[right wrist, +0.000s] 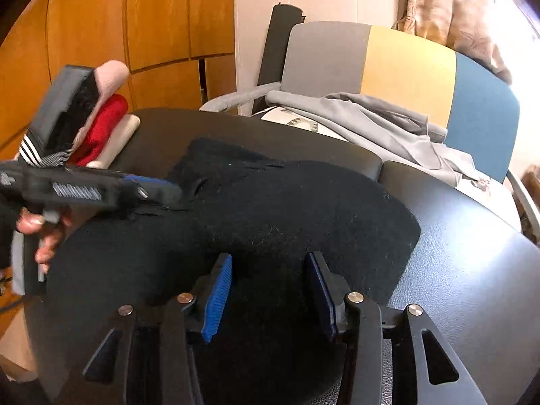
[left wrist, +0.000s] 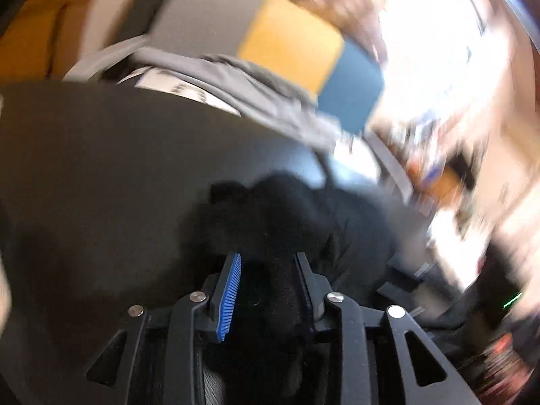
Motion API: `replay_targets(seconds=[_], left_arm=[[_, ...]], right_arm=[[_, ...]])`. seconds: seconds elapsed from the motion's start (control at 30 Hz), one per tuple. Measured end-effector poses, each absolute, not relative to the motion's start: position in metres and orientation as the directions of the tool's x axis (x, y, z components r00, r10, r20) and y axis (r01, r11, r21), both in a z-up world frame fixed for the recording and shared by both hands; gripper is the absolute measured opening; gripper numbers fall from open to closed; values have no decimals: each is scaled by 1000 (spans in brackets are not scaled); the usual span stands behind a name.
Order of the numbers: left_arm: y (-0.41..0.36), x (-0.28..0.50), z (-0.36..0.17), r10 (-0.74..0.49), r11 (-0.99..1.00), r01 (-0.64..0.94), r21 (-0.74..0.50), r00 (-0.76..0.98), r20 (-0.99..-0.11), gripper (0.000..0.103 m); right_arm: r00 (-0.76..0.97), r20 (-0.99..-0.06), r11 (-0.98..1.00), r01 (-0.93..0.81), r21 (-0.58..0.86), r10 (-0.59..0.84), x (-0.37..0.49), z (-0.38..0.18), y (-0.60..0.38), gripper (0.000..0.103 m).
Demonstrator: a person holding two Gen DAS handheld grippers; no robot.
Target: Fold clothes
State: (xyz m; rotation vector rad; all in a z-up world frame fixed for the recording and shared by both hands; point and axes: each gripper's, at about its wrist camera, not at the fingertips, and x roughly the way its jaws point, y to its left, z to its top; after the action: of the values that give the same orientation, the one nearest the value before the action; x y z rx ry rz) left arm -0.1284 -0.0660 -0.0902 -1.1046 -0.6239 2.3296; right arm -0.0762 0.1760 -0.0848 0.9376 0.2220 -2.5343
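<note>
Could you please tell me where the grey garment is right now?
In the right wrist view the grey garment lies draped over the chair seat, upper right, beyond the black garment on the table.

The left wrist view is smeared by motion: the chair (left wrist: 293, 40), the grey garment (left wrist: 256, 91) and the clutter at right (left wrist: 438, 168) have no sharp edges, and the window (left wrist: 435, 57) is blown out white. The black cloth (left wrist: 287, 209) hides whatever lies under it. In the right wrist view the hand (right wrist: 40, 233) is cut off by the left edge, and the folded stack (right wrist: 98, 125) is partly hidden by the left gripper (right wrist: 172, 192).
</note>
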Motion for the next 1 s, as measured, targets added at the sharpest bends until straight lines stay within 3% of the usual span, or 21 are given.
replay_targets(seconds=[0.07,0.17,0.27,0.4,0.5,0.6,0.77,1.0], left_arm=[[-87,-115,-88,610,-735,-167,-658,-588,-532,42],[-88,-98,-93,639,-714,-163,-680,-547,-540,56],[-67,-85,-99,648,-738,-219,-638,-492,-581,57],[-33,-83,-119,503,-864,-249,-438,-463,-730,56],[-23,-79,-121,459,-888,-298,-352,-510,-728,58],[-27,-82,-117,485,-874,-282,-395,-482,-730,59],[-48,-99,-123,595,-796,-199,-572,-432,-678,65],[-39,-131,-122,616,-781,-220,-584,-418,-667,68]], right_arm=[[-683,-647,-895,446,-1,-339,-76,-83,175,49],[-690,-643,-895,446,-16,-332,-75,-83,172,49],[-696,-638,-894,447,-27,-328,-74,-83,170,51],[-696,-637,-890,454,-33,-331,-73,-83,169,55],[-694,-635,-884,466,-37,-339,-73,-83,167,64],[-694,-619,-877,480,-18,-367,-69,-79,170,70],[-712,-543,-896,339,288,-444,-53,-61,219,73],[-620,-590,-813,142,564,-517,-61,-92,264,75]])
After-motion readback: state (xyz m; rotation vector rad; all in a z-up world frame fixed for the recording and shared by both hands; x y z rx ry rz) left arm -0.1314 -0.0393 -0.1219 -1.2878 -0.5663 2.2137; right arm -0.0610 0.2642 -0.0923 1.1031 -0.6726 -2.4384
